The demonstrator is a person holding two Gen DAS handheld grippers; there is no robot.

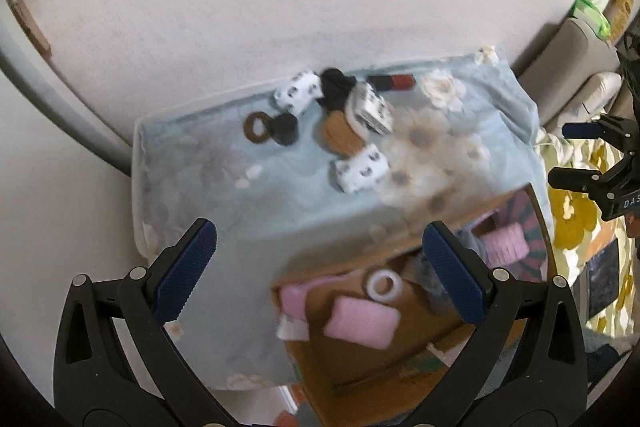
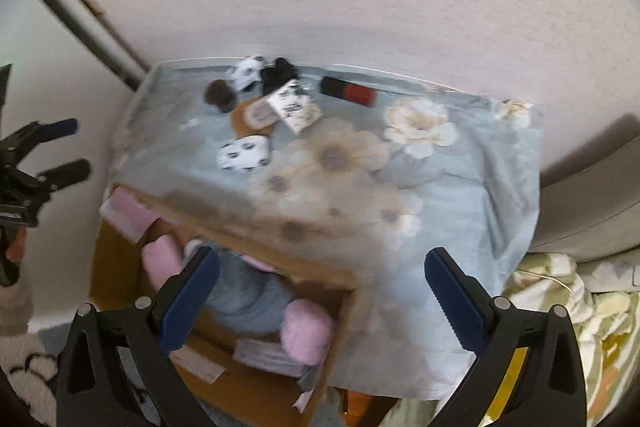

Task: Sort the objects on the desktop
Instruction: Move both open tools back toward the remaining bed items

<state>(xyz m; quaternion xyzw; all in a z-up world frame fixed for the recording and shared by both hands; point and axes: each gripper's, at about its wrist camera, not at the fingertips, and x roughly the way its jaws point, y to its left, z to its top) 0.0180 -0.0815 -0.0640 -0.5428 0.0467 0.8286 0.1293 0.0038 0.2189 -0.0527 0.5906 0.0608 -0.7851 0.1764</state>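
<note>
A small table under a pale blue flowered cloth (image 1: 248,195) (image 2: 460,195) carries a cluster at its far side: white patterned sock rolls (image 1: 298,91) (image 1: 362,173) (image 2: 244,155), a brown ring (image 1: 256,127), black pieces (image 1: 286,134) (image 2: 280,73), a tan item (image 1: 340,137) (image 2: 252,117), a printed card (image 1: 370,111) (image 2: 296,105) and a red-and-black stick (image 1: 394,81) (image 2: 350,91). My left gripper (image 1: 320,271) is open and empty above the table's near edge. My right gripper (image 2: 322,301) is open and empty over the box, also seen as the right gripper (image 1: 576,155) at the edge of the left wrist view.
An open cardboard box (image 1: 360,355) (image 2: 120,259) beside the table holds pink rolls (image 1: 362,321) (image 2: 306,323), a white ring (image 1: 385,286) and a grey-blue bundle (image 2: 248,295). A wall lies behind the table. A beige sofa (image 1: 568,67) and a yellow flowered fabric (image 1: 572,223) lie to the right.
</note>
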